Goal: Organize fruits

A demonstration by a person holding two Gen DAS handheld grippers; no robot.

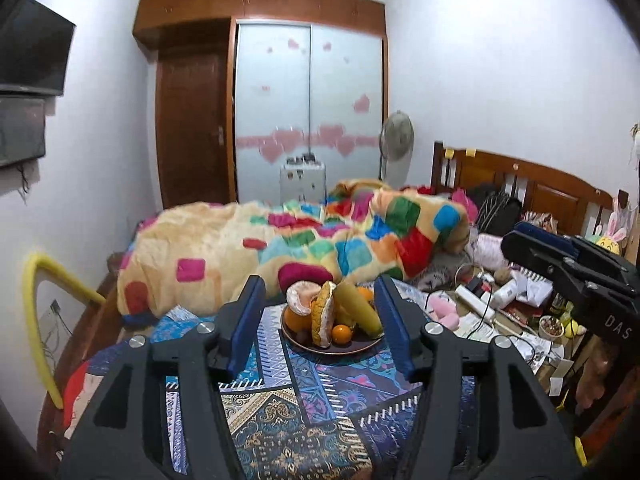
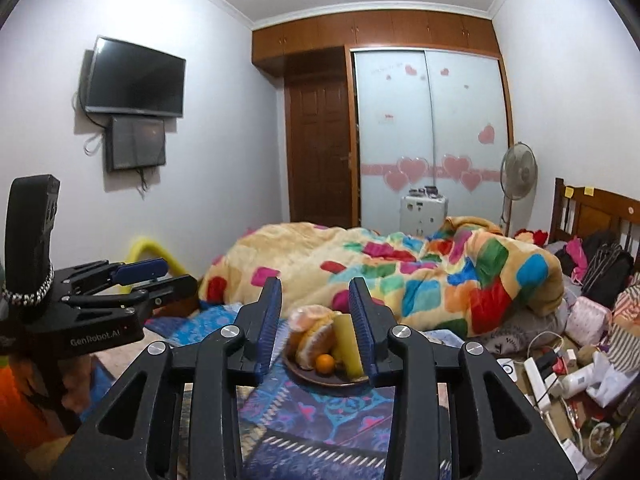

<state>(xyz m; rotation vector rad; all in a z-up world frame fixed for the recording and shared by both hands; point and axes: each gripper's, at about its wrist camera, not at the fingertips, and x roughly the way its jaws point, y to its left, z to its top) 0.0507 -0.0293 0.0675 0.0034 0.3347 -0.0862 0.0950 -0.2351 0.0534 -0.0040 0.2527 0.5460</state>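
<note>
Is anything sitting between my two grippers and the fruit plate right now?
Nothing visible does. Only bare patterned cloth lies between the open left gripper and the plate of fruit; the same holds for the open right gripper. Both jaws are empty. The bed clutter lies off to the right.

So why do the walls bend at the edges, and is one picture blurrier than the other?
Both views come through a fisheye lens, so the walls bow and the corners go black. In the left wrist view the fruit plate looks fairly sharp. In the right wrist view the fruit is smeared, likely from motion. Soft, even ceiling light in both; no harsh glare.
</note>
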